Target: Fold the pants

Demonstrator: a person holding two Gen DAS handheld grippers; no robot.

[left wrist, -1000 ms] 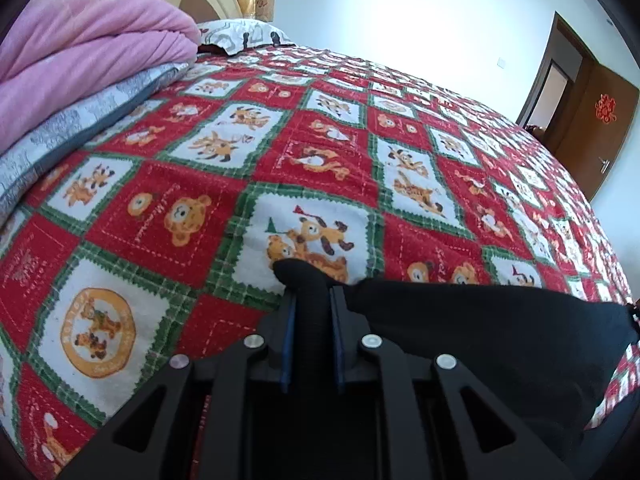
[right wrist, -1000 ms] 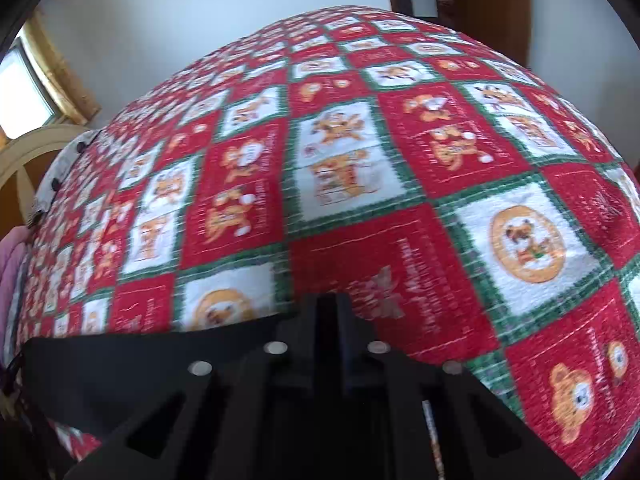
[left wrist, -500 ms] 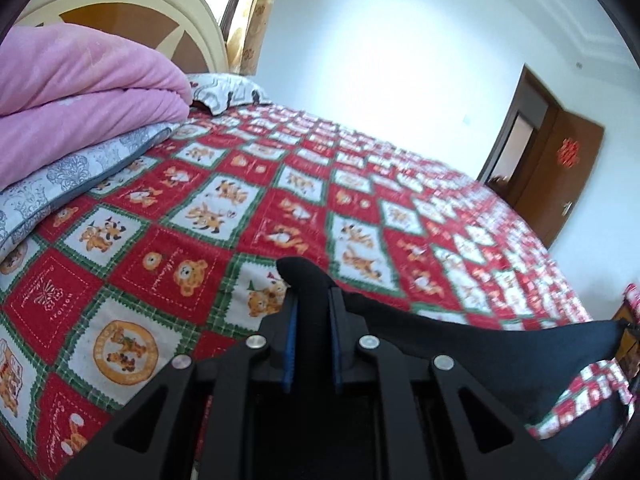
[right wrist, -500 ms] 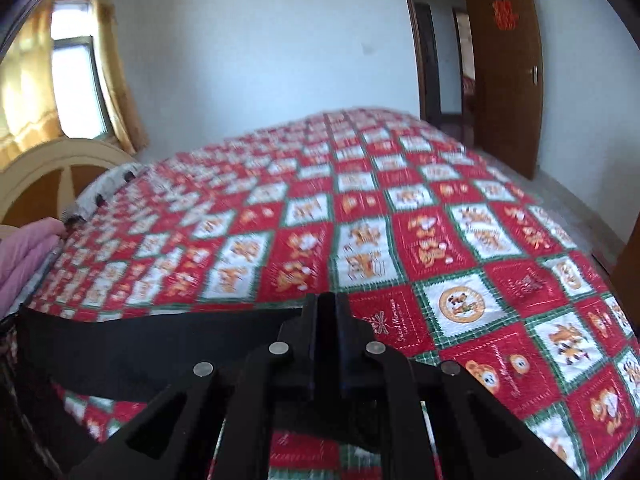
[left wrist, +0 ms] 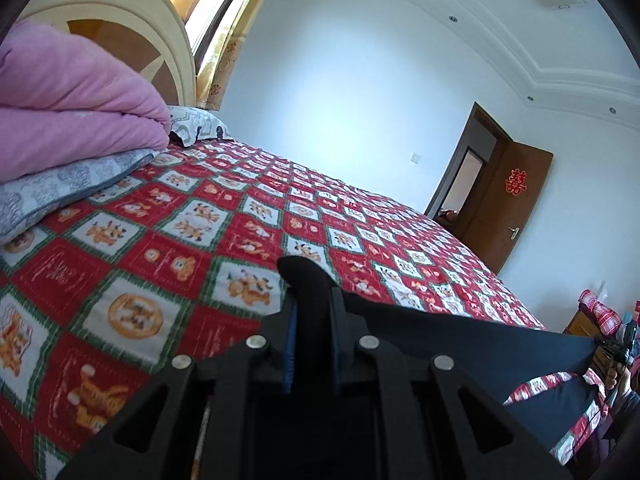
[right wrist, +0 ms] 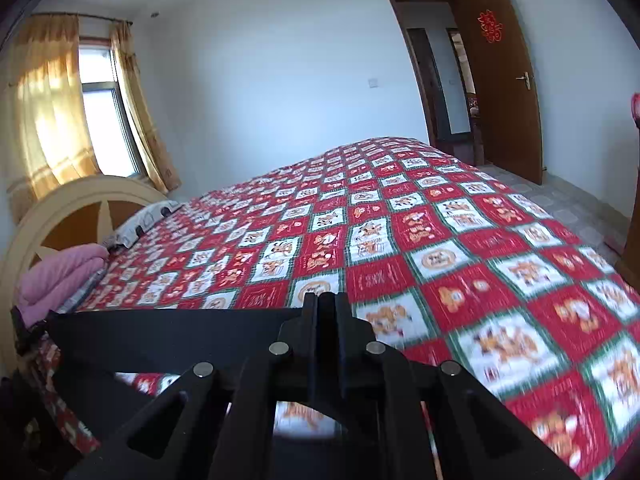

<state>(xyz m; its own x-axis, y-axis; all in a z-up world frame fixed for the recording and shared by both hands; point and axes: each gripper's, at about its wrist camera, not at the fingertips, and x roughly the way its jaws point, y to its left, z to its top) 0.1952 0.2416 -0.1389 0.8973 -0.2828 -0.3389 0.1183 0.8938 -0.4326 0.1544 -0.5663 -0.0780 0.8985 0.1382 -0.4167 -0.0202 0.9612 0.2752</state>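
With the left gripper and the right gripper each pinching a corner of the black pants stretched above the quilt, both should travel level, keeping the edge taut.

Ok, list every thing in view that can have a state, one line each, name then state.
left gripper: jaws shut on the black pants
right gripper: jaws shut on the black pants
black pants: lifted, stretched between both grippers above the bedspread
brown door: open
curtains: drawn aside, window showing
pink blanket: folded, stacked by the headboard
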